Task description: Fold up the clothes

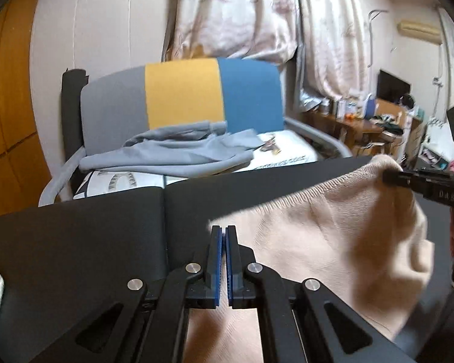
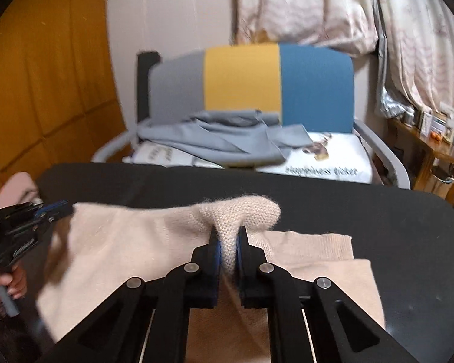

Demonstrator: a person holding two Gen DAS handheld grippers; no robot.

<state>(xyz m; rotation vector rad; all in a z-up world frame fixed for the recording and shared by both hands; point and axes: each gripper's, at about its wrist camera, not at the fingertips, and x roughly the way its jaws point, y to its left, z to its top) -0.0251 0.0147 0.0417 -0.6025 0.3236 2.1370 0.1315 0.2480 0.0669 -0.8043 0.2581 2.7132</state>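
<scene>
Sweater (image 2: 130, 242) lies on the black table (image 2: 393, 227), its far edge bunched and pinched in the right gripper (image 2: 227, 243), likely so it can be lifted over for a fold. Left gripper (image 1: 223, 236) has its jaws pressed together at the opposite edge; whether any knit sits between them I can't tell.

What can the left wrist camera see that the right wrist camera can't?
Only the left wrist view shows the black flat television and the wall air conditioner; its own left gripper is shut on the beige knitted sweater's edge. Only the right wrist view shows the printed words on the white cushion, and the right gripper pinching a raised fold of the sweater. Both show the sweater on the black table, the grey garment on the chair, and the chair's grey, yellow and blue backrest.
</scene>
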